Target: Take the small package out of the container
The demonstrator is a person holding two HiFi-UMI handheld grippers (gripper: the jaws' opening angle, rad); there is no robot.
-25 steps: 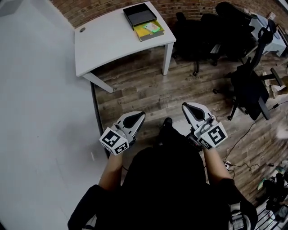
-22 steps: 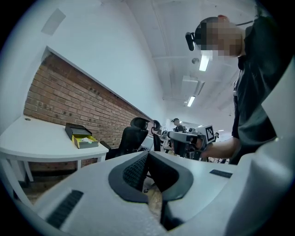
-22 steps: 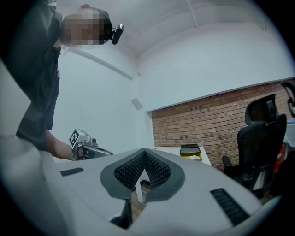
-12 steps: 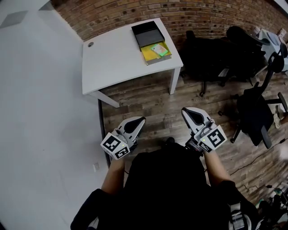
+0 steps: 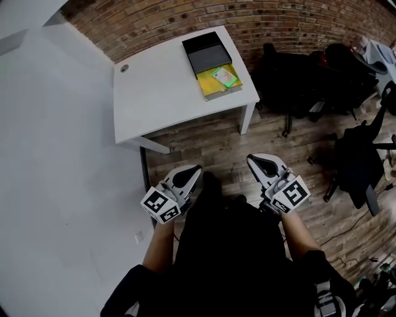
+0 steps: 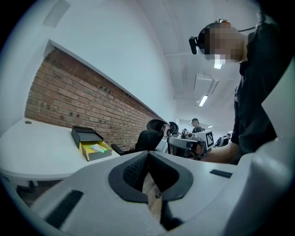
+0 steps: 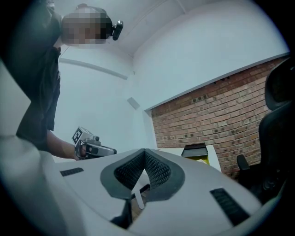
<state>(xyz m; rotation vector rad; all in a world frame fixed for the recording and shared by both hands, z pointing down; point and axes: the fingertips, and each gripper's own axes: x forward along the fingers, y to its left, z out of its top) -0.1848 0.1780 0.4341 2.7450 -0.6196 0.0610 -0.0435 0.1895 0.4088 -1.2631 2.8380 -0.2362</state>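
Observation:
A yellow container [image 5: 221,81] stands at the far right end of the white table [image 5: 161,86], with a black box [image 5: 208,52] right behind it. A small green and white package [image 5: 224,76] lies inside the container. The container [image 6: 94,151] and package [image 6: 97,148] also show small in the left gripper view; the right gripper view catches the container [image 7: 201,159] beyond the jaws. My left gripper [image 5: 187,176] and right gripper [image 5: 262,166] are held over the wooden floor, well short of the table. Both are shut with nothing between their jaws.
Black office chairs [image 5: 346,142] stand to the right of the table along a brick wall [image 5: 185,18]. A white wall [image 5: 55,186] runs along the left. Wooden floor [image 5: 210,148] lies between me and the table. Other people [image 6: 195,123] are far off in the room.
The table with the container has come nearer and sits lower in the head view. Both grippers have kept their shut pose in front of the body.

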